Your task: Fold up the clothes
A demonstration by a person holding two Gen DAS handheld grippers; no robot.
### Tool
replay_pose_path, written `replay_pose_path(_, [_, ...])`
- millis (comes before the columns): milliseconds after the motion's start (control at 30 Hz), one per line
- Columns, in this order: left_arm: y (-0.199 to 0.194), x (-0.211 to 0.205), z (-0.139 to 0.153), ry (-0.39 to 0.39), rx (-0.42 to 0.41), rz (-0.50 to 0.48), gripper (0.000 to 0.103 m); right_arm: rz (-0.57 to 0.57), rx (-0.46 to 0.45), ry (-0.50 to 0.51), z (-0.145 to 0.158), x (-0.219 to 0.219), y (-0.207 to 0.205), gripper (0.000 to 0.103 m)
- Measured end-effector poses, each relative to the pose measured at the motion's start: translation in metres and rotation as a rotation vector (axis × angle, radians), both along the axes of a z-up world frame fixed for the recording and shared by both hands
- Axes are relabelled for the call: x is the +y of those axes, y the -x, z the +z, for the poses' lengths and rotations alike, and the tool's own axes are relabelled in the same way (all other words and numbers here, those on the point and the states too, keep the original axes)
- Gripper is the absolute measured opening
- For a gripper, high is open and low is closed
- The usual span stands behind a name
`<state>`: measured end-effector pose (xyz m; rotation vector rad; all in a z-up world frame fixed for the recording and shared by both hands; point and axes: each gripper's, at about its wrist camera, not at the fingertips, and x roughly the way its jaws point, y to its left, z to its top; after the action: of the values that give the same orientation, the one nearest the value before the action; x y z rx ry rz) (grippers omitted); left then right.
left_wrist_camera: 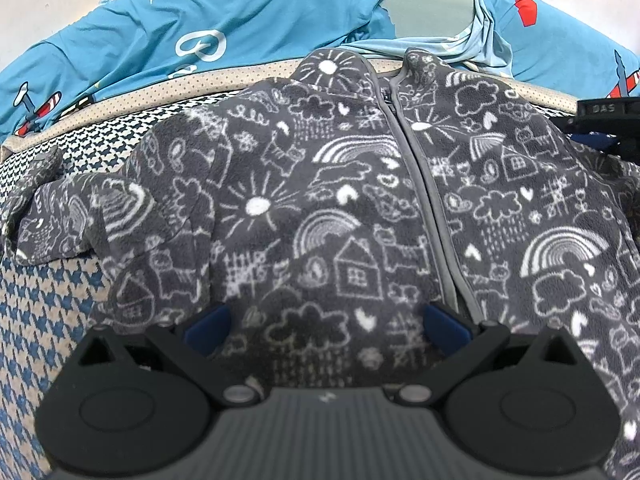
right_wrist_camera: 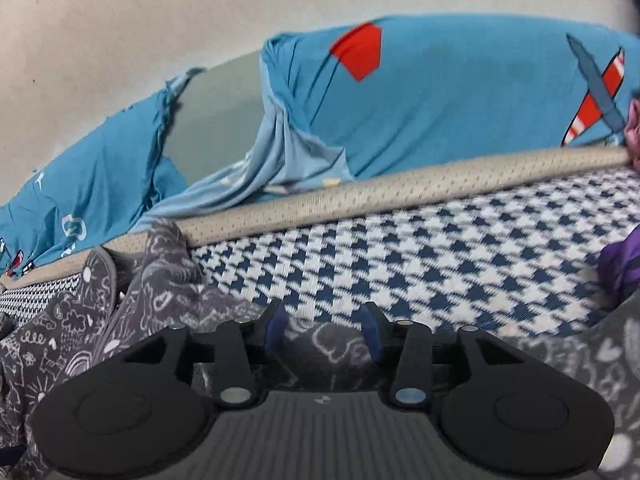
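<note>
Now the left gripper [left_wrist_camera: 326, 326] spreads wide over the doodle-print fleece jacket [left_wrist_camera: 344, 200], right gripper [right_wrist_camera: 325, 332] parted, a fold between its jaws.

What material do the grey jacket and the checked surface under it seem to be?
Jacket: probably fleece, matte; its surface looks fuzzy and the white drawings have soft edges. Checked surface: apparently woven fabric, matte; fine ribbed threads show in the blue-and-white pattern.

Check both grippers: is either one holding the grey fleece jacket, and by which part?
Neither holds it. The left gripper stands open over the jacket front, beside the zipper. The right gripper is open, with a fold of fleece between unpressing pads.
</note>
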<state>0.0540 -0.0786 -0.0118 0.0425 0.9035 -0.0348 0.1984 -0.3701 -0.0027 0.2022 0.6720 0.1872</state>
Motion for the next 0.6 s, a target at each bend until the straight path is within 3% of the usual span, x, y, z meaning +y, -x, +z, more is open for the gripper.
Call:
replay_pose_path(267, [0.0, 0.0, 0.0, -0.002, -0.001, 0.0, 0.103, 0.099, 0.022, 0.044, -0.002, 0.015, 0.0, 0.047])
replay_pose_path(400, [0.0, 0.0, 0.0, -0.004, -0.003, -0.001, 0.103, 0.134, 0.014, 0.12, -0.005, 0.027, 0.002, 0.049])
replay_pose_path(567, [0.0, -0.001, 0.0, -0.009, -0.006, -0.001, 0.103, 0.147, 0.004, 0.201, -0.008, 0.039, 0.005, 0.036])
replay_pose_path(600, [0.0, -0.001, -0.001, -0.01, -0.007, -0.001, 0.103, 0.152, 0.0, 0.206, -0.007, 0.04, 0.006, 0.028])
